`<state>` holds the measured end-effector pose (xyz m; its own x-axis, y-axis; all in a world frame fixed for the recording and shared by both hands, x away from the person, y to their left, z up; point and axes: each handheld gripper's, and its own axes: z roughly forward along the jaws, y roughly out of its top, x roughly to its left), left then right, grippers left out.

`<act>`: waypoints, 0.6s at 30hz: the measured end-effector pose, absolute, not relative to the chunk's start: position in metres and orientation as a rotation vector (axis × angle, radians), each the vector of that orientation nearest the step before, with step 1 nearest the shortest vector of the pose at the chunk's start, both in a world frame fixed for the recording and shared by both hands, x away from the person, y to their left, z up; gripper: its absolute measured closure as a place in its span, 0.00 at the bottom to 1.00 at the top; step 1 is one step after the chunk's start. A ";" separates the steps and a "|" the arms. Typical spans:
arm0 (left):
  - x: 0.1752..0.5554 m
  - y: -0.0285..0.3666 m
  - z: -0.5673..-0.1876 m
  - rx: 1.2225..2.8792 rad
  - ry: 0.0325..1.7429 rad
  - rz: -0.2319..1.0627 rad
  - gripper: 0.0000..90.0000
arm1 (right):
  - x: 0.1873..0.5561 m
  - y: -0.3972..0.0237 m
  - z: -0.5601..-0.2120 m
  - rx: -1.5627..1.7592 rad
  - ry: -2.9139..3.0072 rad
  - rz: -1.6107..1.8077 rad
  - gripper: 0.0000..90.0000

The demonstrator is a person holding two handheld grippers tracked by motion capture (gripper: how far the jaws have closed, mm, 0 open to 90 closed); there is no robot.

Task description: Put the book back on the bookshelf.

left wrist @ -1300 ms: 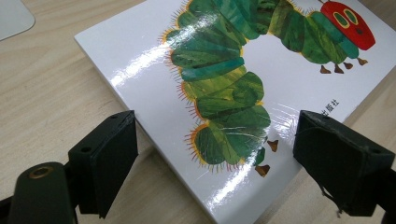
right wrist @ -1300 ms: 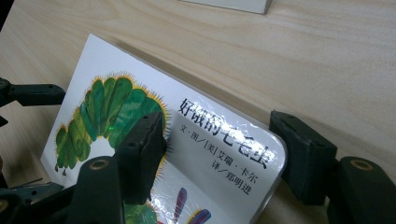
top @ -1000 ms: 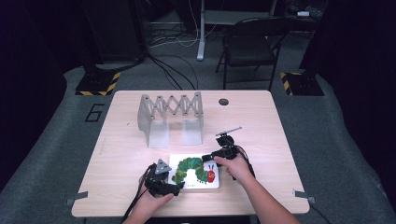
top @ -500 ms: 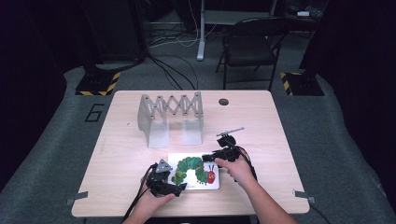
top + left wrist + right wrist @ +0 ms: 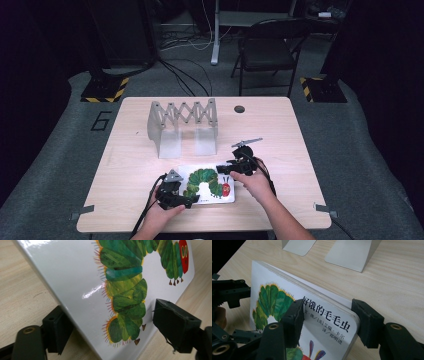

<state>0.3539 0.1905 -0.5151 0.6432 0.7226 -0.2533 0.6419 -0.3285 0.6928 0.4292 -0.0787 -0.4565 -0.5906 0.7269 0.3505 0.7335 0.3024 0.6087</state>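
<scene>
A white picture book with a green caterpillar on its cover lies near the table's front edge. My left gripper is at its near left corner. In the left gripper view one pad sits under the book and the other lies against the cover. These jaws have just been closing, and my left gripper is shut on the book. My right gripper has the far right corner. Its jaws have just been closing too, and in its own view my right gripper clamps the raised book by the title.
A grey accordion rack stands behind the book on two flat feet. A round hole is in the table's far side. A folding chair stands beyond the table. The left gripper shows at the right gripper view's left.
The right hand has shifted slightly at the book's far right corner. The left hand and the book's near end stay where they were.
</scene>
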 end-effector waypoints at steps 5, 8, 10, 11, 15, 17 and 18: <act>0.354 0.195 -0.511 2.059 1.052 0.134 0.28 | 0.427 -0.080 -0.453 -1.406 -2.522 -1.221 0.51; 0.353 0.197 -0.507 2.059 1.047 0.153 0.33 | 0.425 -0.081 -0.449 -1.407 -2.503 -1.232 0.51; 0.353 0.198 -0.505 2.058 1.046 0.167 0.37 | 0.425 -0.081 -0.445 -1.400 -2.501 -1.249 0.51; 0.354 0.199 -0.503 2.069 1.034 0.173 0.39 | 0.425 -0.082 -0.444 -1.382 -2.514 -1.276 0.52; 0.355 0.202 -0.496 2.057 1.029 0.191 0.44 | 0.424 -0.081 -0.437 -1.374 -2.501 -1.281 0.51; 0.355 0.205 -0.493 2.041 1.035 0.212 0.46 | 0.422 -0.079 -0.432 -1.356 -2.513 -1.291 0.51; 0.355 0.205 -0.493 2.041 1.035 0.212 0.47 | 0.422 -0.079 -0.432 -1.356 -2.513 -1.291 0.51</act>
<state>0.3549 0.2047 -0.4930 0.6482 0.7348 -0.1996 0.5969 -0.3276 0.7324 0.4215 -0.0787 -0.4319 -0.6254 0.6909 0.3627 0.6971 0.2859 0.6575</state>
